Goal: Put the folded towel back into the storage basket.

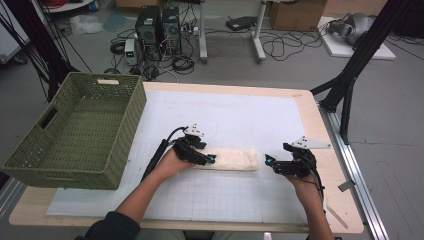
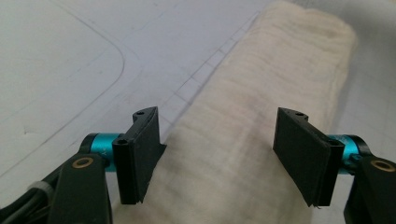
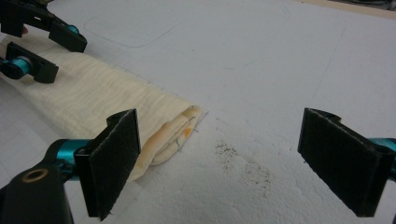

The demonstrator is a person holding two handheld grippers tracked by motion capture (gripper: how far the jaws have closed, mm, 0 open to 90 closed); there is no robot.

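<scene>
The cream-coloured folded cloth towel [image 1: 231,159] lies as a long, narrow bundle on the white gridded mat [image 1: 240,115], well to the right of the green woven basket [image 1: 75,131], which stands at the table's left edge. As far as the pictures tell, the folding looks done and the lift is not yet made: the towel rests flat on the mat, and the basket holds nothing that can be seen. The left gripper [image 2: 217,156] straddles the towel's end nearer the basket, its jaws spread to either side of the cloth with the pads not pressing it. The right gripper [image 3: 219,161] hangs just beyond the towel's far end, jaws wide apart with only mat between them. What seems left is to close on the bundle and carry it to the basket. The towel's underside and the number of its layers are hard to judge; an orange mark [image 3: 186,132] shows at the open end, but what it is cannot be made out. The basket's near inner wall is hidden.
</scene>
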